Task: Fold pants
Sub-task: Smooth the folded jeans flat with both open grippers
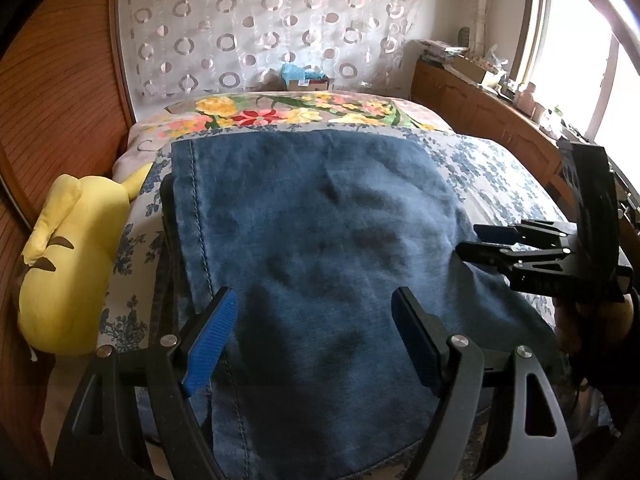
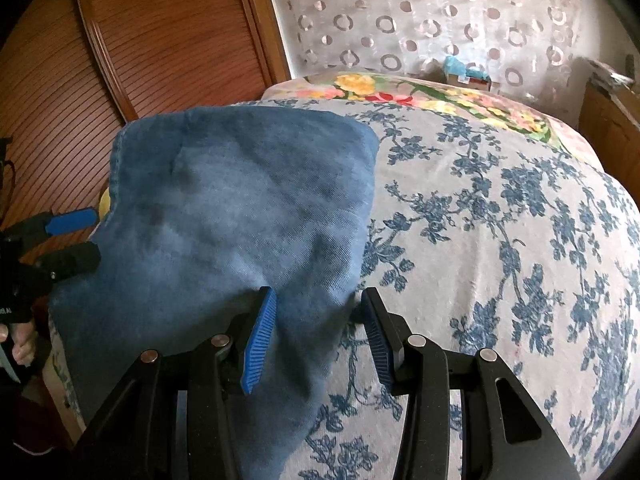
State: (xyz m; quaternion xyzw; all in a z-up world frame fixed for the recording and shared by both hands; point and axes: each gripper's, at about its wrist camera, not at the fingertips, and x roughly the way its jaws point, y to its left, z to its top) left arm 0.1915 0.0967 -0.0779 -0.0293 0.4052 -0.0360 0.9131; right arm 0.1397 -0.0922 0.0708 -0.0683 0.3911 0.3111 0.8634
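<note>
Blue denim pants (image 1: 312,248) lie folded on the bed, also in the right wrist view (image 2: 240,216). My left gripper (image 1: 316,304) is open, its blue pads spread just above the near part of the pants, holding nothing. My right gripper (image 2: 318,300) is open, its fingers straddling the pants' right edge near the corner, cloth between the pads. The right gripper also shows in the left wrist view (image 1: 480,240) at the pants' right side, and the left gripper shows in the right wrist view (image 2: 86,236) at the pants' left edge.
The bed has a blue-flower bedspread (image 2: 500,220) and a bright floral blanket (image 1: 280,114) at the far end. A yellow plush toy (image 1: 68,264) lies at the left by a wooden wardrobe (image 2: 132,32). A cluttered wooden cabinet (image 1: 480,108) stands under the window at right.
</note>
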